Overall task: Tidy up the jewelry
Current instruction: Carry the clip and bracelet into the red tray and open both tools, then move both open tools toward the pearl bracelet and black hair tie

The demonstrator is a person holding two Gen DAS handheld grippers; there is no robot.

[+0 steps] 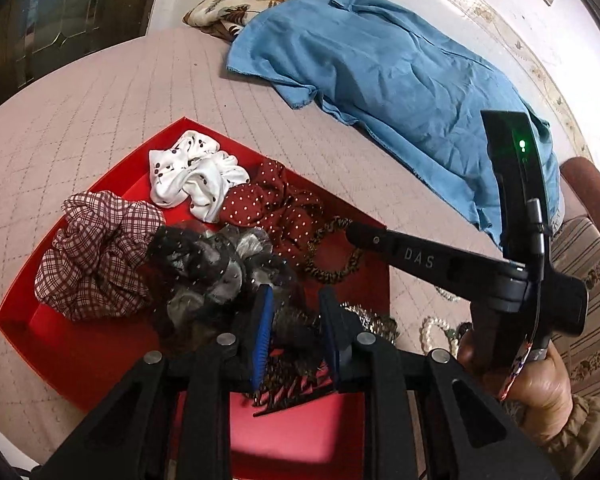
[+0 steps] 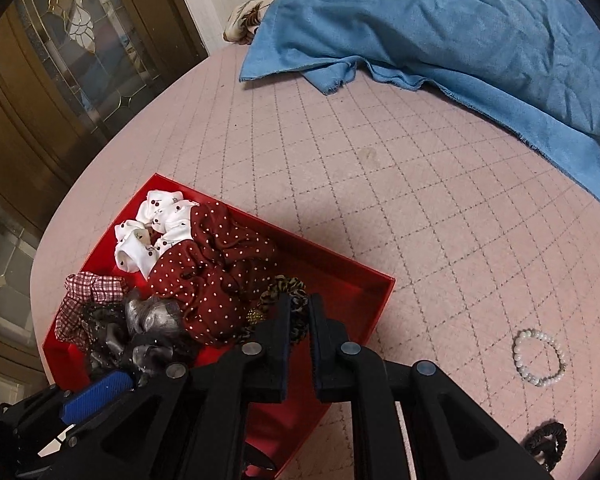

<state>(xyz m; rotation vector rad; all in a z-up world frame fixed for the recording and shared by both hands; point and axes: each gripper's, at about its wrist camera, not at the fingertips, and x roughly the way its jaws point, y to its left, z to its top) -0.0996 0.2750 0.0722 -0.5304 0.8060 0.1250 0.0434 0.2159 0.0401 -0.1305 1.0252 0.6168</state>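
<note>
A red tray [image 1: 16,320] [image 2: 380,292] on the pink quilted table holds several scrunchies: white dotted [image 1: 192,176], dark red polka-dot [image 1: 276,208] [image 2: 216,276], checked [image 1: 96,256], black-grey sheer [image 1: 208,268] and a leopard-print one [image 1: 334,256] [image 2: 284,286]. My left gripper [image 1: 296,320] is shut on a dark brown-and-gold hair accessory [image 1: 296,326] low over the tray's near part. My right gripper [image 2: 299,320] hangs over the tray's right side, its jaws slightly apart around the leopard-print scrunchie; a firm hold does not show. A pearl bracelet [image 2: 540,360] and a black hair tie [image 2: 546,438] lie on the table to the right.
A blue cloth [image 1: 380,68] [image 2: 460,20] covers the far right of the table, with a floral fabric [image 1: 228,12] behind it. A glass-fronted cabinet [image 2: 60,80] stands to the left. More beads [image 1: 436,332] lie right of the tray. A striped cushion [image 1: 588,272] is at the right.
</note>
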